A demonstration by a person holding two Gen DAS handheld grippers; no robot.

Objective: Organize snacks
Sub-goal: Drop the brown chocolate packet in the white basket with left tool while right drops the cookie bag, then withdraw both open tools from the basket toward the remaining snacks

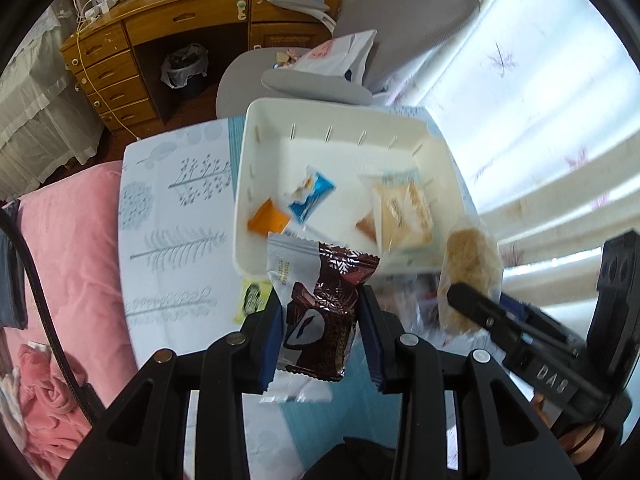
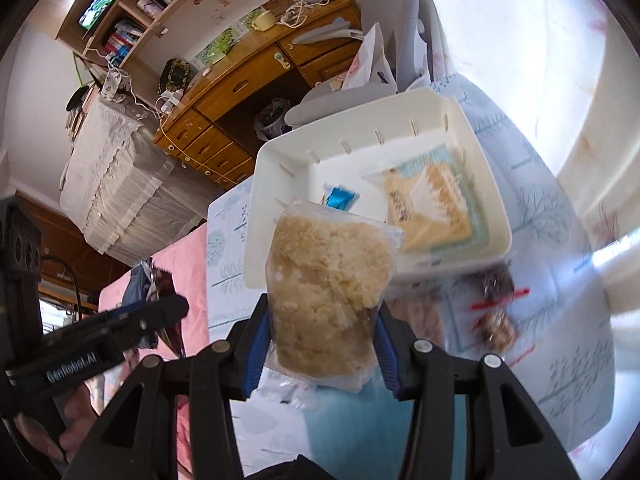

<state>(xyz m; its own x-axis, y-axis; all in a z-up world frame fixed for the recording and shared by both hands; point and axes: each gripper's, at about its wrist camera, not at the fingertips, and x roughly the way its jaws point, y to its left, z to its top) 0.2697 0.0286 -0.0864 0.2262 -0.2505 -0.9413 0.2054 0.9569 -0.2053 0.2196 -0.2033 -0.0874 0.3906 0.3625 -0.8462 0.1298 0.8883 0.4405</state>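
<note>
Both grippers loaded. Left gripper [image 1: 322, 320] is clamped on a brown-and-white snack packet [image 1: 320, 308], at the near edge of the white bin [image 1: 256, 152]. Right gripper [image 2: 324, 344], part-open, pinches a clear bag of crumbly beige cake [image 2: 328, 296], same near edge. Inside the bin: orange packet [image 1: 268, 220], blue packet [image 1: 314, 196], beige wafer pack [image 1: 404, 208].

My left gripper [image 1: 320, 316] pinches a maroon-and-silver patterned packet [image 1: 316, 312]; my right gripper [image 2: 320, 344] a clear bag of golden crumbly snack [image 2: 328, 300]. Inside the white bin [image 1: 256, 168] lie orange [image 1: 267, 221], blue [image 1: 311, 197] and tan [image 1: 404, 208] packets.
</note>
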